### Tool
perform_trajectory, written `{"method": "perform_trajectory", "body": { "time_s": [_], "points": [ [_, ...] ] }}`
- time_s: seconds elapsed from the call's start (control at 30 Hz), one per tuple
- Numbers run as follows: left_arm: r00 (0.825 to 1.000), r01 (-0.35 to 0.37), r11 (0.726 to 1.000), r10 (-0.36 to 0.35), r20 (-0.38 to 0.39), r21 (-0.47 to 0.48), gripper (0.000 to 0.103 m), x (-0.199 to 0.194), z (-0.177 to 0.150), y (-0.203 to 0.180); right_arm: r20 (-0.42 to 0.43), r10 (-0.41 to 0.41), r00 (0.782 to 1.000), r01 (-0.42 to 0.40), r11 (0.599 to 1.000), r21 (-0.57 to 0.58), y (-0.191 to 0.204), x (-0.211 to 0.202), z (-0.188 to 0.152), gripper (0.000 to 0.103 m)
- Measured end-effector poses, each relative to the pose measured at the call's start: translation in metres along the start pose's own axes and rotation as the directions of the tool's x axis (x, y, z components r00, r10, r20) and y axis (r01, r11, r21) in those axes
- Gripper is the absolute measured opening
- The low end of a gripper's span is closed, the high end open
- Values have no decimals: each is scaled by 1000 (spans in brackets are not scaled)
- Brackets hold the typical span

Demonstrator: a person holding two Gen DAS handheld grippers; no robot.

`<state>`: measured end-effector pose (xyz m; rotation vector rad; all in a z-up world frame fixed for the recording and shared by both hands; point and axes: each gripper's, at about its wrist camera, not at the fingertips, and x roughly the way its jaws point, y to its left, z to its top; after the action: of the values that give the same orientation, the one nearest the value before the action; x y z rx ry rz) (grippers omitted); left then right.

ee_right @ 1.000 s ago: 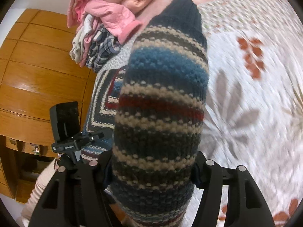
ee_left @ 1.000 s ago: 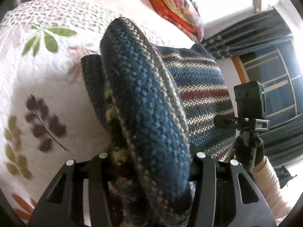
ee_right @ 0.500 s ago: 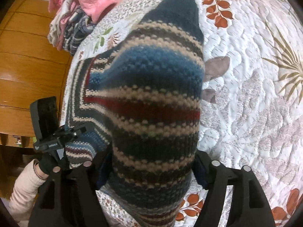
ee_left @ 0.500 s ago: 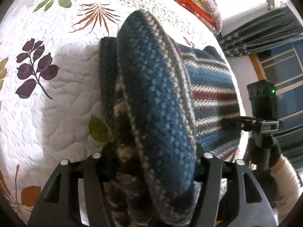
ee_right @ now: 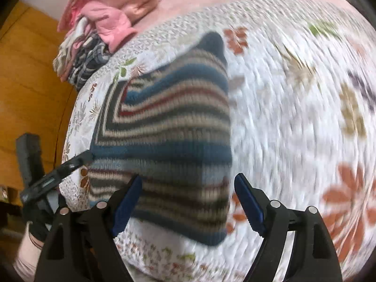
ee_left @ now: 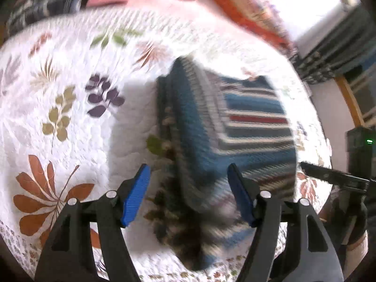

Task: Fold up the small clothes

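Note:
A small knitted sweater (ee_left: 246, 127) (ee_right: 169, 136) with blue, cream, grey and red stripes lies folded on the floral quilt (ee_left: 70, 108) (ee_right: 293, 122). My left gripper (ee_left: 188, 192) stands open just above the sweater's near edge, its blue pads apart with nothing between them. In the right wrist view my right gripper (ee_right: 188, 199) is also open, over the sweater's near edge. Each view shows the other gripper at its side, held by a gloved hand (ee_right: 37, 225). Both views are motion-blurred.
A heap of pink and checked clothes (ee_right: 105, 23) lies at the far end of the bed. Orange patterned pillows (ee_left: 253, 16) sit at the far right, by dark curtains (ee_left: 333, 47). A wooden wardrobe (ee_right: 28, 89) stands beyond the bed's left edge.
Both grippers have opened and let go of the sweater. The fold they held up now lies flat on the quilt, and both have drawn back from it.

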<state>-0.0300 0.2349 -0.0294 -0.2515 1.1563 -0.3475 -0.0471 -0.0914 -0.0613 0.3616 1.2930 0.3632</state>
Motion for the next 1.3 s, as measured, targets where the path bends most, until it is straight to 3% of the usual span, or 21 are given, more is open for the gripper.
{"method": "perform_trajectory", "body": {
  "time_s": [0.07, 0.2, 0.33, 0.63, 0.77, 0.83, 0.93, 0.97, 1.13, 1.3],
  "points": [
    [1000, 1, 1000, -1, 13, 18, 69, -4, -10, -8, -11, -43, 999, 43, 999, -2, 3, 3, -16, 81],
    [997, -79, 997, 80, -14, 22, 69, 5, -31, -5, -41, -111, 993, 112, 994, 16, 0, 12, -29, 81],
    [982, -183, 983, 183, -49, 18, 71, 23, -44, 18, -97, -191, 977, 195, 980, 37, -16, 26, -38, 81],
    [983, -169, 985, 167, -80, -21, 78, 34, -47, 47, -139, -200, 970, 210, 976, 61, -30, 44, -39, 84],
    [989, -141, 989, 138, -62, -47, 76, 11, -45, 43, -35, -208, 977, 210, 977, 45, -14, 18, -35, 84],
    [990, -137, 990, 135, -36, -42, 77, -5, -45, 36, 37, -204, 978, 202, 979, 37, -5, -1, -37, 90],
    [986, -168, 985, 168, 5, -28, 90, -28, -48, 23, 160, -186, 970, 185, 983, 16, 13, -33, -46, 99],
    [983, -179, 984, 180, 26, -17, 90, -36, -51, 17, 198, -192, 961, 196, 981, 0, 22, -42, -50, 99],
    [959, -276, 961, 274, 65, 23, 95, -54, -63, -8, 270, -260, 927, 284, 957, -54, 48, -60, -61, 99],
    [959, -272, 962, 269, 87, 31, 95, -66, -76, -21, 288, -312, 905, 344, 937, -66, 63, -60, -74, 99]
  ]
}}
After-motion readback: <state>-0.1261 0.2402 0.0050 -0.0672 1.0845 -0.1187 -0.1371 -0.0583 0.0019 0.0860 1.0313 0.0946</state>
